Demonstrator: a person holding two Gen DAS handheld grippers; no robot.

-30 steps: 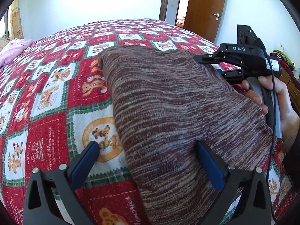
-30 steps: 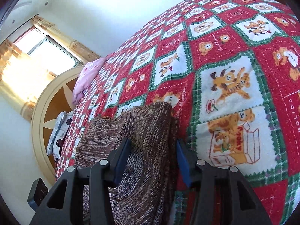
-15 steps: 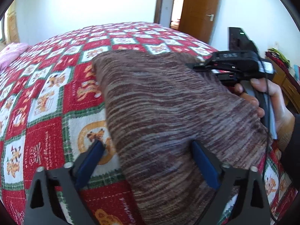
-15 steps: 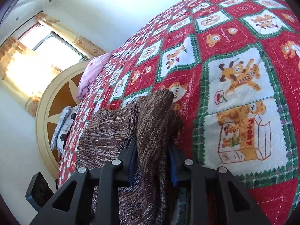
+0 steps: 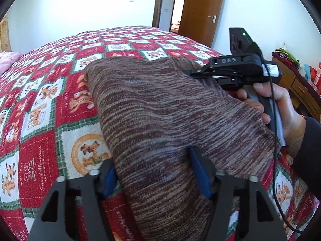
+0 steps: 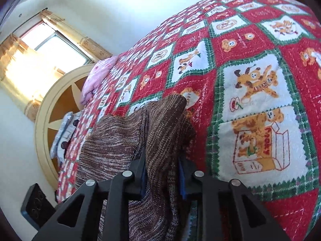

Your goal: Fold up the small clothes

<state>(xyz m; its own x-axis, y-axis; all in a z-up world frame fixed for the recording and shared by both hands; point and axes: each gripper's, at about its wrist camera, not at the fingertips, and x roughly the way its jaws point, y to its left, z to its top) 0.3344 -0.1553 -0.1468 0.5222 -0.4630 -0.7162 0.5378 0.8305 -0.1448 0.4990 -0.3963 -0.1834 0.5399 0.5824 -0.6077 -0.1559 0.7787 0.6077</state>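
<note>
Brown knit garment, folded over, spread across the red patchwork bedspread, near edge raised off it between the two tongs. Right gripper narrow, clamped on a bunched corner, layers of knit squeezed between the blue pads and hanging down behind them. Left gripper roughly half wide, set around the near edge with a thick band of cloth between the pads; touching on both sides, but impossible to tell whether truly pinched or only cradled. Probably mid-fold, about to carry this edge over toward the far side.

Main risk: a loose left hold, letting the near edge slide out during the lift and leaving the fold crooked or undone. Also likely: catching only the top layer on either side, so that the lower layer stays behind and the stack splits open. Could stretch or skew the soft knit by pulling the two tongs apart unevenly. Might drag the bedspread along too, if a pad dips low enough to nip it. Worth minding the cable near the right hand, close to the cloth's side edge.
</note>
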